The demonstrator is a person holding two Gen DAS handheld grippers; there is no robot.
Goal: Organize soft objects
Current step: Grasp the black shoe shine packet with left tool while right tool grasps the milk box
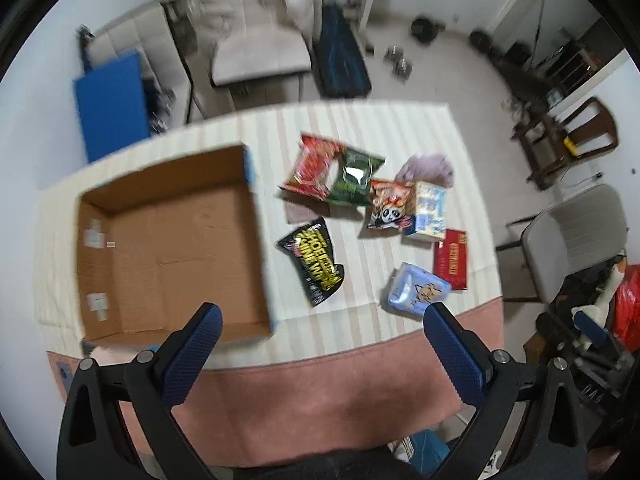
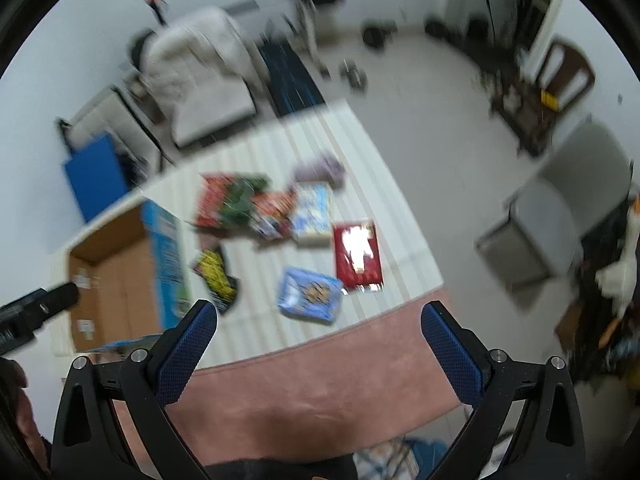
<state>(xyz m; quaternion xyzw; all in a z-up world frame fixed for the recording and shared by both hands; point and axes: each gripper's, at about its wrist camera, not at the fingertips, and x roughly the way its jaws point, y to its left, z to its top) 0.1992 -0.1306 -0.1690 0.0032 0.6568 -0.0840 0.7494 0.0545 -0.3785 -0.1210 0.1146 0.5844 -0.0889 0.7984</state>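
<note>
An open, empty cardboard box [image 1: 168, 248] sits on the left of the striped table [image 1: 360, 120]. To its right lie soft packets: a black and yellow wipes pack [image 1: 316, 264], a red pouch [image 1: 312, 168], a green pouch [image 1: 354, 178], a panda packet [image 1: 388, 204], a light blue pack [image 1: 418, 290] and a purple cloth [image 1: 428, 168]. My left gripper [image 1: 324, 316] is open and empty, high above the table's near edge. My right gripper [image 2: 318, 312] is open and empty, above the pink cloth [image 2: 320, 376]. The right view is blurred; the box [image 2: 120, 280] and light blue pack [image 2: 310, 294] show there.
A small printed carton [image 1: 430, 210] and a red flat box [image 1: 452, 258] lie among the packets. Chairs stand behind the table [image 1: 260, 52] and at its right [image 1: 572, 236]. A blue panel [image 1: 112, 104] leans at the far left. The left gripper's body [image 2: 36, 308] shows in the right view.
</note>
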